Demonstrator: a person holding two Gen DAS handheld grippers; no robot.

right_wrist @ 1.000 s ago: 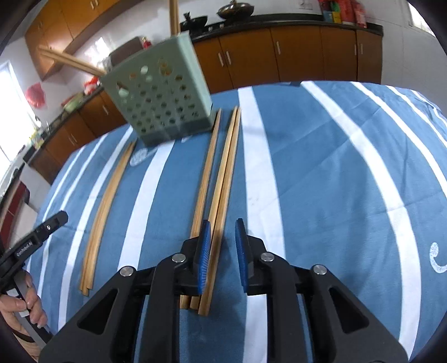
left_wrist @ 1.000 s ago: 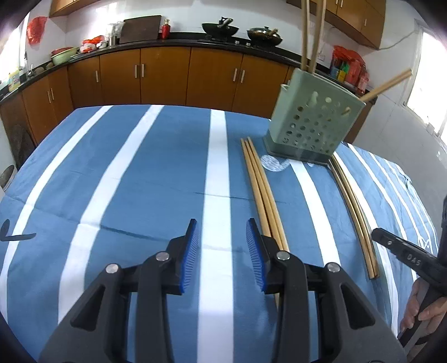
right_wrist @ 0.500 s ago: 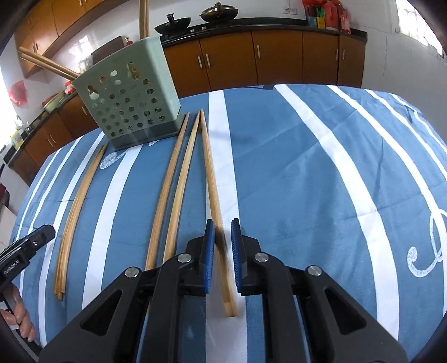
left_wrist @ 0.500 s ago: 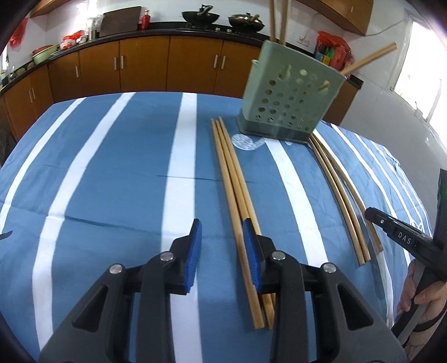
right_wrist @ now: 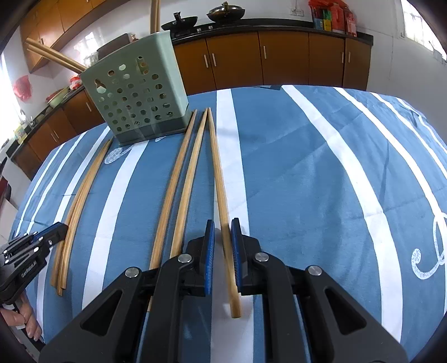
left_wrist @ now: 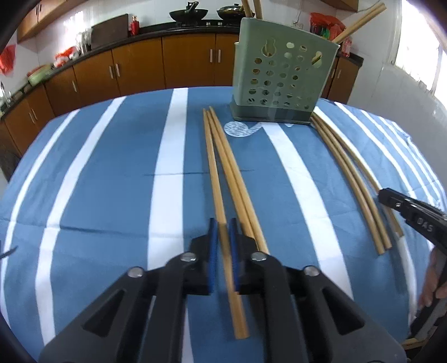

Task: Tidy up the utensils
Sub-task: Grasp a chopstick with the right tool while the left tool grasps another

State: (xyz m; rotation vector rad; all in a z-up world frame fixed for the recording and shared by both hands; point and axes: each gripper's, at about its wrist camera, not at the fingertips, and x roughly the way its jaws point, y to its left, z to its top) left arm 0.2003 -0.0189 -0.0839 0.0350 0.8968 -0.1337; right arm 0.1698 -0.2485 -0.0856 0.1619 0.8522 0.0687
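Note:
A green perforated utensil holder (left_wrist: 282, 81) (right_wrist: 134, 92) stands at the far side of the blue striped tablecloth (left_wrist: 111, 173), with several chopsticks (left_wrist: 360, 21) leaning out of it. Three wooden chopsticks lie on each side of it. My left gripper (left_wrist: 222, 223) is closing tight on the leftmost chopstick (left_wrist: 213, 173) of its group, blue pads pressing both sides. My right gripper (right_wrist: 222, 223) is shut on the rightmost chopstick (right_wrist: 216, 167) of the other group. Each gripper also shows at the edge of the other's view: right gripper (left_wrist: 391, 199), left gripper (right_wrist: 56, 231).
Two loose chopsticks (left_wrist: 237, 178) lie beside the left gripper's one, and two more (right_wrist: 181, 178) beside the right's. Wooden kitchen cabinets (left_wrist: 190, 61) and a counter with woks (left_wrist: 190, 12) stand beyond the table's far edge. A person's hand (right_wrist: 22, 315) holds the left gripper.
My left gripper slid right over the chopsticks and its jaws closed onto the leftmost one. My right gripper's jaws narrowed onto the rightmost chopstick of its group.

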